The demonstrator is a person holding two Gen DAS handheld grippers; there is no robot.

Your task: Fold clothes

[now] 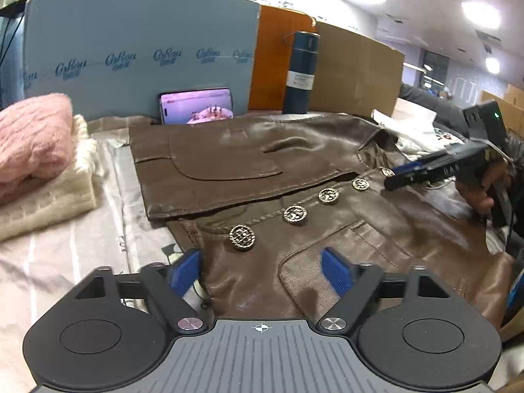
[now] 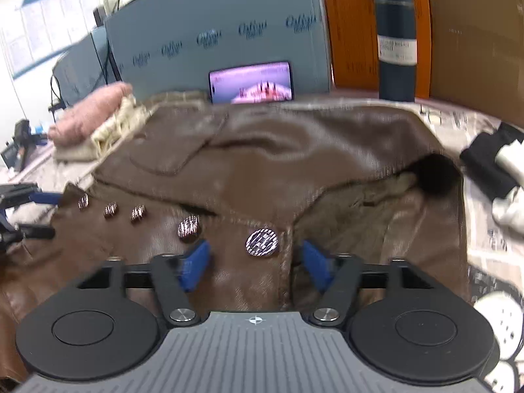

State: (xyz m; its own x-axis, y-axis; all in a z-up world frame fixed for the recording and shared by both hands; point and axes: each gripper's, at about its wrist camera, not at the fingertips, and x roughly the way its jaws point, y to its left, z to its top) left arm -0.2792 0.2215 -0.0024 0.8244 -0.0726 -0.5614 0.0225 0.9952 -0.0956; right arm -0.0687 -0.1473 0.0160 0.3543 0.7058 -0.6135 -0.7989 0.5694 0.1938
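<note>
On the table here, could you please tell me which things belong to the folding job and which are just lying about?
Belonging to the job:
- brown leather jacket, spread flat, half folded
- pink sweater, folded
- cream sweater under it

Lying about:
- phone propped against the blue board
- dark blue flask
- cardboard

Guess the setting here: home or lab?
Likely an office or lab workspace: ceiling light panels, foam board and cardboard as makeshift partitions, wall posters, a monitor.

Jacket [image 1: 294, 163] mid-table, sweaters [image 1: 36, 150] left, phone [image 1: 196, 106] and flask [image 1: 301, 72] behind.
</note>
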